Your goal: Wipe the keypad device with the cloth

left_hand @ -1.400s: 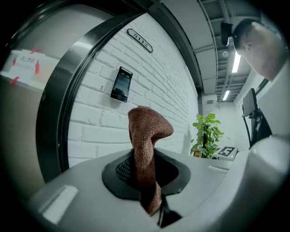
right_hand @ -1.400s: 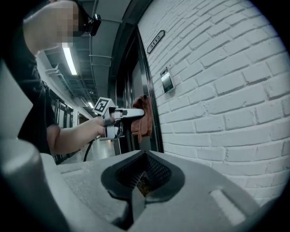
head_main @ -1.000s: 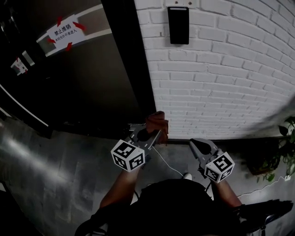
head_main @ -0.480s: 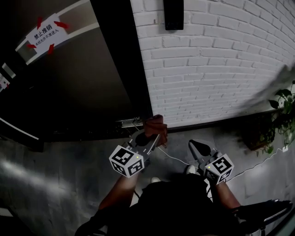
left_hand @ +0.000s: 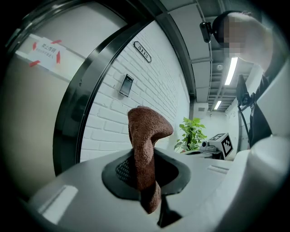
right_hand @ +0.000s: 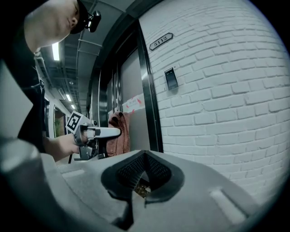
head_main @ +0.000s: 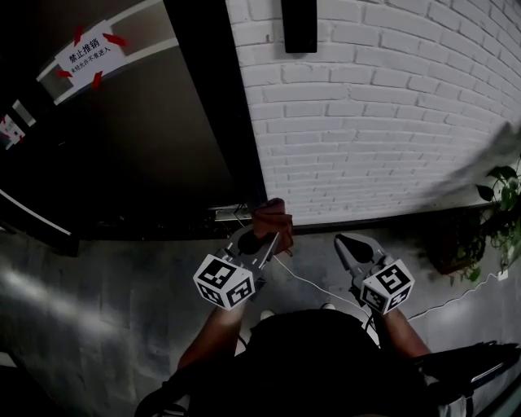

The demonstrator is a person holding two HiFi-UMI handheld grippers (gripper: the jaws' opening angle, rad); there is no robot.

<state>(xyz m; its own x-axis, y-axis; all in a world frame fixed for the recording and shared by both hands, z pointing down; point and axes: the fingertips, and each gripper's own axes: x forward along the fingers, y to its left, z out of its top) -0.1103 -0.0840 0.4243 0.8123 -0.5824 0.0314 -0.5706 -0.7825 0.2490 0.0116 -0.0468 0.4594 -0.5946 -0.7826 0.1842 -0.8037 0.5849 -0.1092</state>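
Observation:
The black keypad device (head_main: 299, 24) hangs high on the white brick wall; it shows small in the left gripper view (left_hand: 126, 85) and in the right gripper view (right_hand: 171, 79). My left gripper (head_main: 262, 238) is shut on a brown cloth (head_main: 273, 220), which sticks up between its jaws (left_hand: 144, 149) and also shows from the side (right_hand: 118, 132). The cloth is well below the keypad, apart from the wall. My right gripper (head_main: 352, 247) is shut with nothing between its jaws, low and to the right of the left one.
A dark door frame (head_main: 213, 106) runs left of the brick wall, with a white sign (head_main: 88, 55) on the door. A potted plant (head_main: 505, 213) stands at the right. A white cable (head_main: 308, 285) lies on the grey floor. A number plate (right_hand: 161, 41) sits above the keypad.
The view has shifted slightly; both grippers stay low in about the same place, the left still holding the cloth. The keypad remains at the top edge.

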